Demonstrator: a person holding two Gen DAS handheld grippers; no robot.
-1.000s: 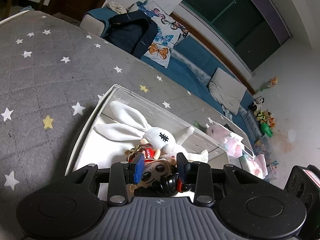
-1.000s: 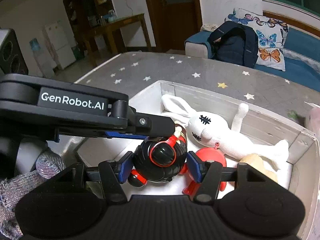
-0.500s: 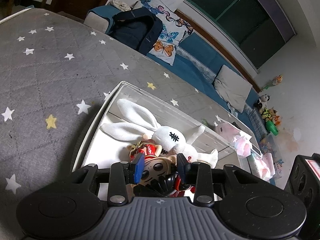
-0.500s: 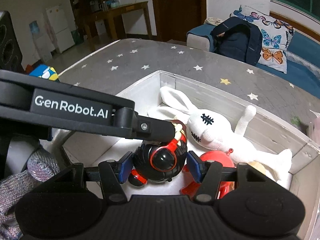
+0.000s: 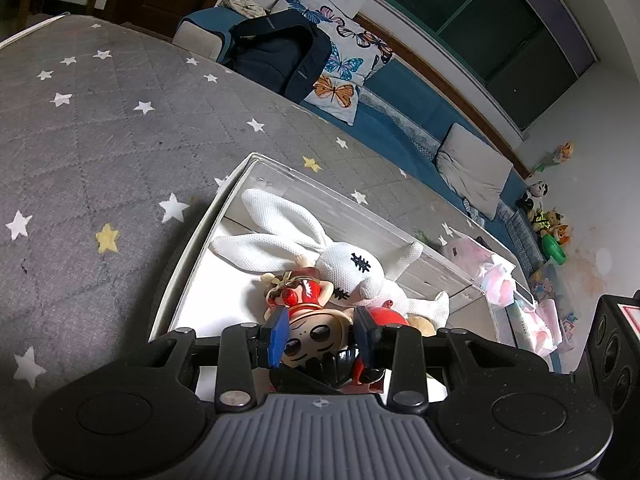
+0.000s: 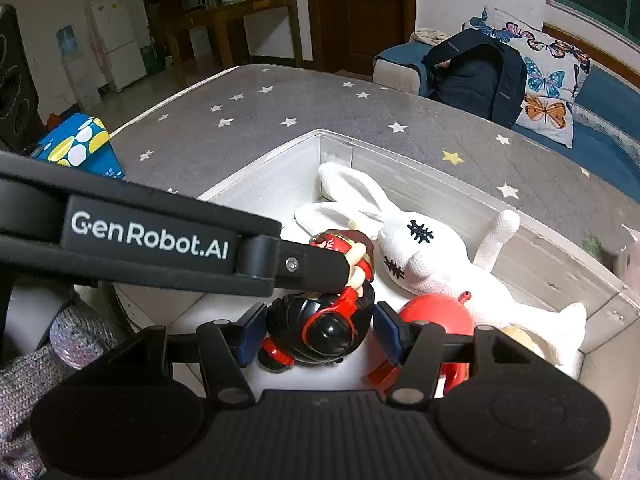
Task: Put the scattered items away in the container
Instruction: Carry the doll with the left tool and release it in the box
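A white box [image 5: 208, 216] [image 6: 280, 172] sits on the grey star-patterned mat. Inside lie a white plush rabbit [image 5: 344, 260] [image 6: 416, 248] and a red round toy [image 6: 436, 316] [image 5: 386, 314]. A doll figure with black hair, red headphones and red dress [image 5: 316, 340] [image 6: 320, 332] lies in the box. My left gripper [image 5: 322, 330] is shut on the doll's head. My right gripper [image 6: 320, 334] is open, its fingers standing either side of the doll's head with gaps. The left gripper's arm crosses the right wrist view [image 6: 160, 240].
A dark backpack [image 6: 476, 76] and butterfly pillow [image 6: 548, 92] sit on the blue sofa behind the mat. Pink items [image 5: 496, 276] lie beyond the box. A blue spotted box [image 6: 80, 148] sits at the mat's left edge. A black speaker [image 5: 616, 344] stands at right.
Both cameras have drawn back and up a little, showing more of the box and mat. The left gripper stays shut on the doll; the right gripper stays open around it.
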